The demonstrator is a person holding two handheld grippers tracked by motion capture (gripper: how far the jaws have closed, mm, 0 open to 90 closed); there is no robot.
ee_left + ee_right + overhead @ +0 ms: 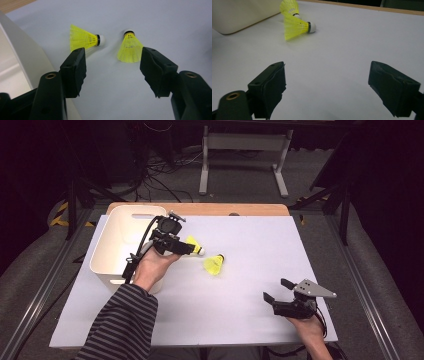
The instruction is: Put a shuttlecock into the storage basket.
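Observation:
Two yellow shuttlecocks lie on the white mat. The nearer one (214, 264) (130, 48) (295, 26) rests on its side in the open. The other (196, 246) (83, 40) (289, 6) lies closer to the bin, its skirt partly hidden by my left gripper in the high view. My left gripper (184, 248) (112, 52) hovers just short of both shuttlecocks, jaws open and nothing between them. My right gripper (276, 290) (327, 67) sits low at the mat's front right, jaws wide open and empty, pointing toward the shuttlecocks from a distance.
A white plastic bin (112, 245) (22, 57) (237, 15) stands at the mat's left, right beside my left hand. The white mat (250, 235) covers a wooden table (200, 209). Dark floor, cables and a stand frame lie beyond the table.

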